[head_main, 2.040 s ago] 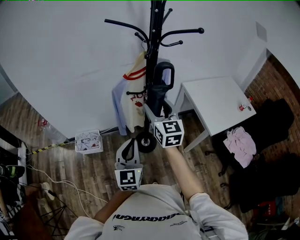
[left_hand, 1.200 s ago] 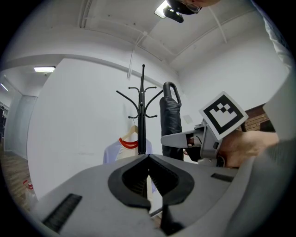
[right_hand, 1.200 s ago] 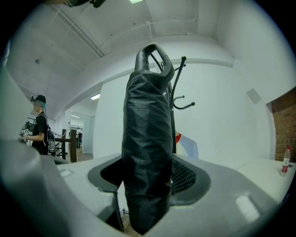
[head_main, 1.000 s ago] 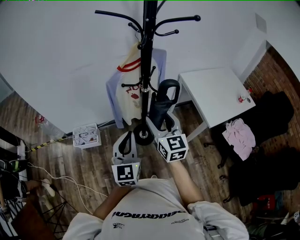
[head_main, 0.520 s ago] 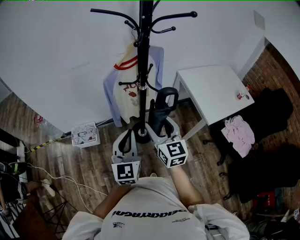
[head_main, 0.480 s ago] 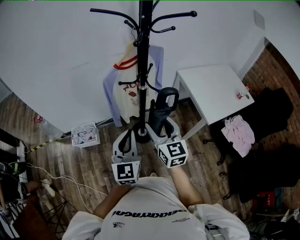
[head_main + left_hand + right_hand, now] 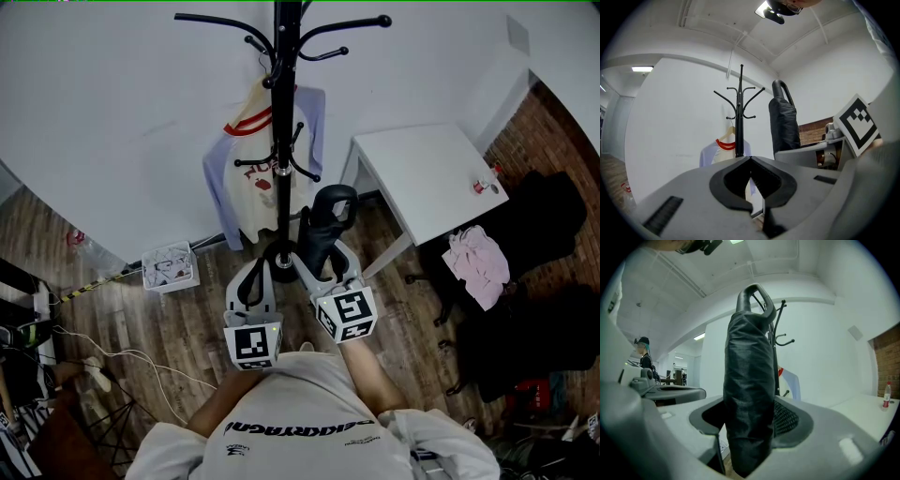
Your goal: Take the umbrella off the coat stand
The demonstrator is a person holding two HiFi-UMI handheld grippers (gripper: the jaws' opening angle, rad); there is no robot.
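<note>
Right gripper (image 7: pixel 322 262) is clamped on the umbrella (image 7: pixel 747 380), while the left gripper (image 7: pixel 751 161) sits lower at the person's left with its 2 jaws pressed together on nothing. Just ahead rises the coat stand (image 7: pixel 281 141), a thin black pole with curved, ball-tipped hooks, and a pale blue and cream shirt (image 7: pixel 246 164) with a red collar band hangs on it against the white wall (image 7: pixel 112 112). To the right stands a white table (image 7: pixel 422 178) with 1 small bottle (image 7: pixel 485 185) near its far corner. A pink cloth (image 7: pixel 478 277) lies over dark things beyond it. On the wood-plank floor (image 7: pixel 187 323) are a white box (image 7: pixel 170 270) to the left and loose cables (image 7: pixel 122 361). Both grippers are smooth grey plastic, each with a cube of black-and-white square markers. The umbrella is folded, its black fabric wrinkled and slightly shiny, topped by a loop handle. It stands upright between the right jaws, gripped around its lower part, just right of the pole and apart from the hooks.
</note>
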